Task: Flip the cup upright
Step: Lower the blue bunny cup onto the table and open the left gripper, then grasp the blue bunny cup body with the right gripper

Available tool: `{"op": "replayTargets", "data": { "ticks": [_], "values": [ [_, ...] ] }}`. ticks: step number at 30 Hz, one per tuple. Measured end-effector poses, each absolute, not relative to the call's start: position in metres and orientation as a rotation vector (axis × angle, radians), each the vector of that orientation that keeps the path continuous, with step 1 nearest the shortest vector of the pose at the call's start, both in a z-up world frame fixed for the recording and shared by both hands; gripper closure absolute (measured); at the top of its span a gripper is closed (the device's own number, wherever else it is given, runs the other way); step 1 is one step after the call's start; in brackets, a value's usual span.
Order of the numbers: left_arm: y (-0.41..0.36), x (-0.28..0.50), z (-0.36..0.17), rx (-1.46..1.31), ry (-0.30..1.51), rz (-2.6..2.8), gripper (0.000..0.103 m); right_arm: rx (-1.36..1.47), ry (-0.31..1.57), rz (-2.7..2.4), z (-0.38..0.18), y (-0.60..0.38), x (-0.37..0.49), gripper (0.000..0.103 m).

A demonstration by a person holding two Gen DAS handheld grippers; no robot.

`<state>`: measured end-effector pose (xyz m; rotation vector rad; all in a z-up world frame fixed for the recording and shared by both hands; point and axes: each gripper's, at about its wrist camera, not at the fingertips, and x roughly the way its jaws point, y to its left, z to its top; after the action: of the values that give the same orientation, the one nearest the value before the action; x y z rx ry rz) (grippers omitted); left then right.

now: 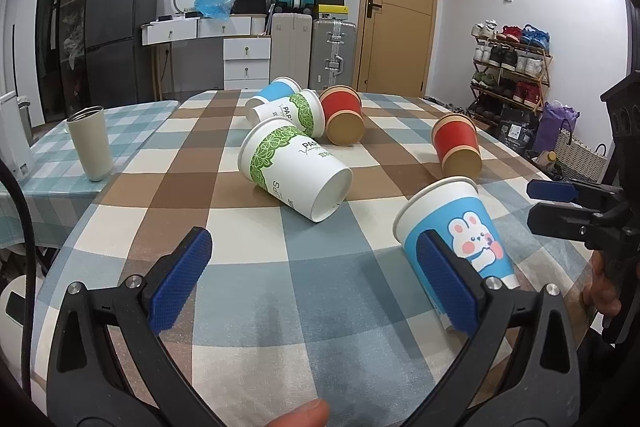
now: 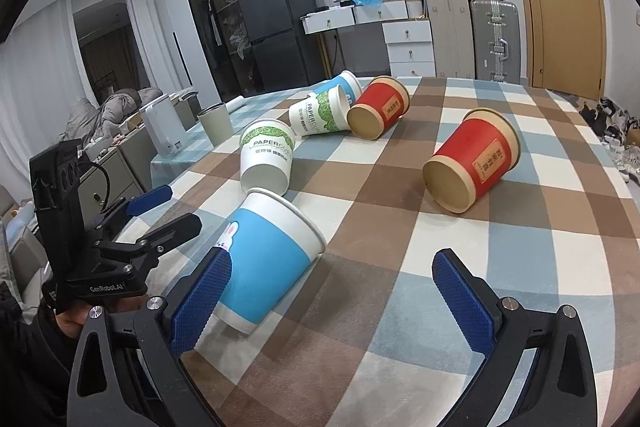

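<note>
So the cup that matters here is the blue bunny cup (image 1: 460,239), lying on its side on the checked tablecloth (image 1: 304,291) right at the near edge, between the two tongs. Its long axis runs roughly away from the person: open mouth pointing toward the far pile of cups, base pointing back at the grippers.

From the left gripper (image 1: 316,279) the cup sits off to the right, just outside its right pad, so it's not between the fingers at all. From the right gripper (image 2: 332,299) it's the mirror case: the cup (image 2: 268,259) lies to the left, with the left pad (image 2: 200,301) across its base end (touching or just in front, I honestly can't tell). Both tongs are spread wide and holding nothing.

Which is nearer? Pretty much a tie, I'd say, since it hugs the inner finger of each. Whichever goes for it would need to slide sideways to straddle the cup across its width, then tip the base down.

The other five paper cups, including the white leaf-print one (image 1: 294,173) and the red one (image 2: 472,167), also lie tipped over further back.
</note>
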<state>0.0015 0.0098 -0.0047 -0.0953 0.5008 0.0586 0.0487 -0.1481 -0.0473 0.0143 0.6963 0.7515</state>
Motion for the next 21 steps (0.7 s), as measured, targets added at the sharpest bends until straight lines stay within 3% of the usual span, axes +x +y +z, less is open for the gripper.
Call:
{"op": "replayTargets", "data": {
  "ticks": [21],
  "values": [
    [0.011, 0.000, -0.006, -0.110, 0.493, 0.067, 0.001, 0.148, 0.939, 0.801, -0.055, -0.121, 0.085, 0.002]
  ]
}}
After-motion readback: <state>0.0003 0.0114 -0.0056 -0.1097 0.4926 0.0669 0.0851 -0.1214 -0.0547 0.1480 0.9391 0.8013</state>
